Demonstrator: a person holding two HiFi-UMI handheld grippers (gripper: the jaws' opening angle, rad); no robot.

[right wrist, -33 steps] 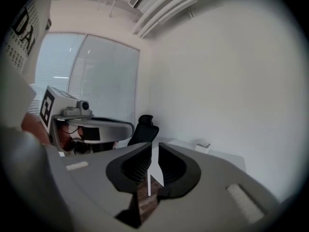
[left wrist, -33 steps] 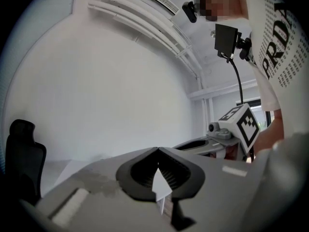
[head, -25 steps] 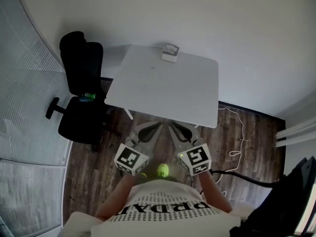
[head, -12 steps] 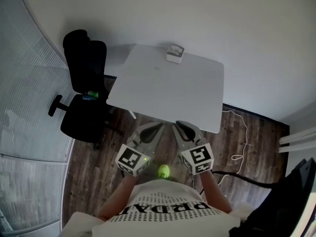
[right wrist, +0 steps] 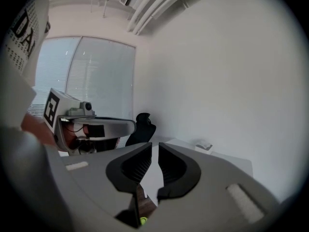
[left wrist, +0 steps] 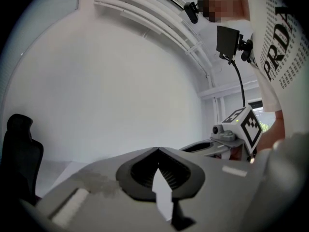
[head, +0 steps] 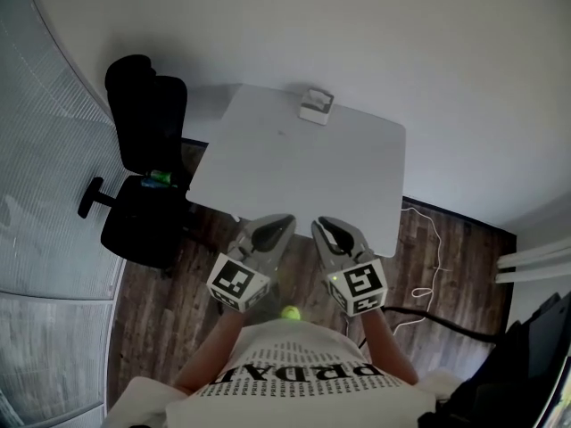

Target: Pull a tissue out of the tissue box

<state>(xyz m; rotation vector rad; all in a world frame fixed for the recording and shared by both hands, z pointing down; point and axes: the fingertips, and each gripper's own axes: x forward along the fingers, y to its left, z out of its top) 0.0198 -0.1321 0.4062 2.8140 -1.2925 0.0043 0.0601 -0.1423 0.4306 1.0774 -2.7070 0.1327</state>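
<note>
Tissue box [head: 315,107] sits at far edge of table [head: 268,168], well apart ahead of both grippers; right gripper [head: 323,228], jaws slightly apart and empty, more in line than left gripper [head: 278,226], jaws together.

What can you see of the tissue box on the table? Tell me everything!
The tissue box is a small, pale, whitish box with a darker patch on top, probably its opening. It looks like card or plastic, but it is too far off to be sure. It sits flat on the white table, alone at the far edge, close to the wall. Only the table touches it. It is too small to tell whether a tissue sticks out.
</note>
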